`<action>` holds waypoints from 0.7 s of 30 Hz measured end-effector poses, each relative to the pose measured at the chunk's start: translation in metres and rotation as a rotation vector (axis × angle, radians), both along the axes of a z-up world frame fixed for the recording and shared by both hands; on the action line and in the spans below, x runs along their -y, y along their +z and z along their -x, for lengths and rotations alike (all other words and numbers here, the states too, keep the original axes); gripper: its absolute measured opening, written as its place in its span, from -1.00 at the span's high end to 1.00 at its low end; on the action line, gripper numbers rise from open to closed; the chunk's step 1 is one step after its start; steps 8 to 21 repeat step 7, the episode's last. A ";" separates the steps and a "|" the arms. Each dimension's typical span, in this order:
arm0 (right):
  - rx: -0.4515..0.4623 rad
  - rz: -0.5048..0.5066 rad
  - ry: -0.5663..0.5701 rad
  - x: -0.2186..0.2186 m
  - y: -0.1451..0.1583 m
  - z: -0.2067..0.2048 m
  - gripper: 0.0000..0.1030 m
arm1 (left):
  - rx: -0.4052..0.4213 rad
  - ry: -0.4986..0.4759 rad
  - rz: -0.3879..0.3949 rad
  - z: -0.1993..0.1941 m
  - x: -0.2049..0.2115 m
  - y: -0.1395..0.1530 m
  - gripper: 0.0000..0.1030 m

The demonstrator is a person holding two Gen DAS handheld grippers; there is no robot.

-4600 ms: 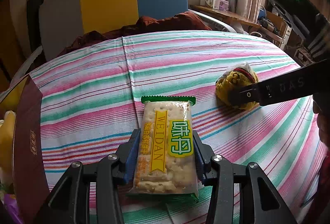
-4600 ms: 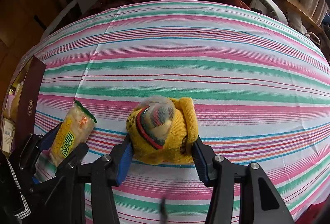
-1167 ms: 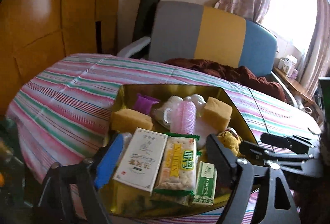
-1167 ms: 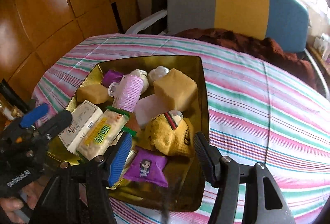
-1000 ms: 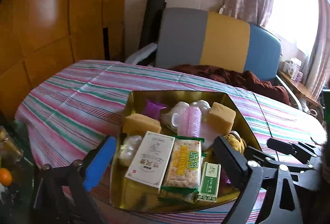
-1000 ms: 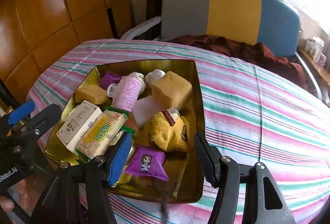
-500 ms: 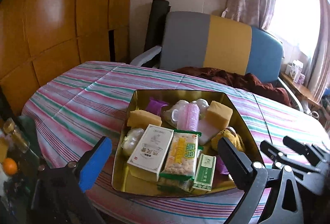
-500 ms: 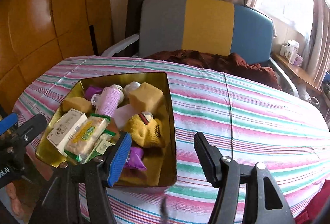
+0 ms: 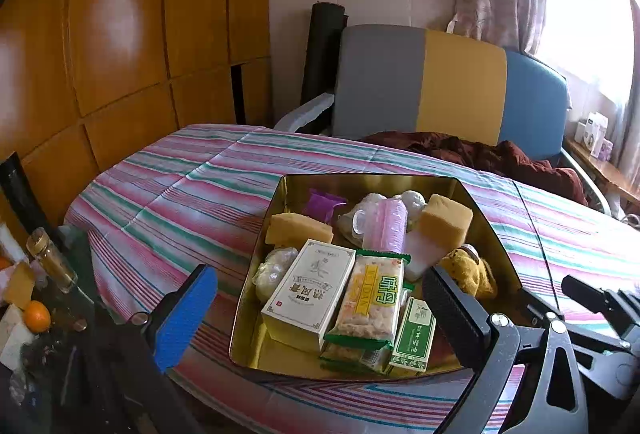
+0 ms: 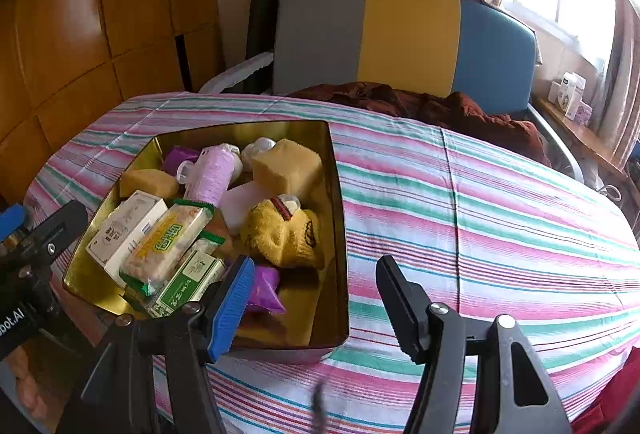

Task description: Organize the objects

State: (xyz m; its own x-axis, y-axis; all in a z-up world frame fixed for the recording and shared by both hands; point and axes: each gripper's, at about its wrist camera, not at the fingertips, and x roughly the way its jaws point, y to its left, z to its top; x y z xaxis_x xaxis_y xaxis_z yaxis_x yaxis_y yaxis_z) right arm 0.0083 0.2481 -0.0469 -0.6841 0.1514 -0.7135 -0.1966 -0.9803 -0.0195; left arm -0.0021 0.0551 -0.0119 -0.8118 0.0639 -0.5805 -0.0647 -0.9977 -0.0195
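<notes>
Both tools angled down near gold tin (image 10: 338, 218); left tool (image 9: 320, 308) gaping empty, right tool (image 10: 316, 298) half-spread, empty.

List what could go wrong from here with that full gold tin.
1. The gold tin sits at the table's near corner, so a nudge from the open right gripper might push it off.
2. The cracker packet lies loosely on the heap and may slide out.
3. The open left gripper straddles the tin and could clip its rim.

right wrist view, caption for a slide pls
Open right gripper above a gold tin packed with snacks and sponges on a striped cloth.
</notes>
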 end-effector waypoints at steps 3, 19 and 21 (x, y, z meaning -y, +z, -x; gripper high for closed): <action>0.000 -0.002 0.004 0.002 -0.001 0.000 -0.24 | 0.009 0.005 -0.005 0.002 0.002 -0.001 -0.99; -0.006 0.000 0.007 0.002 0.001 0.000 -0.24 | 0.012 0.005 -0.009 0.003 0.003 -0.002 -0.98; -0.006 0.000 0.007 0.002 0.001 0.000 -0.24 | 0.012 0.005 -0.009 0.003 0.003 -0.002 -0.98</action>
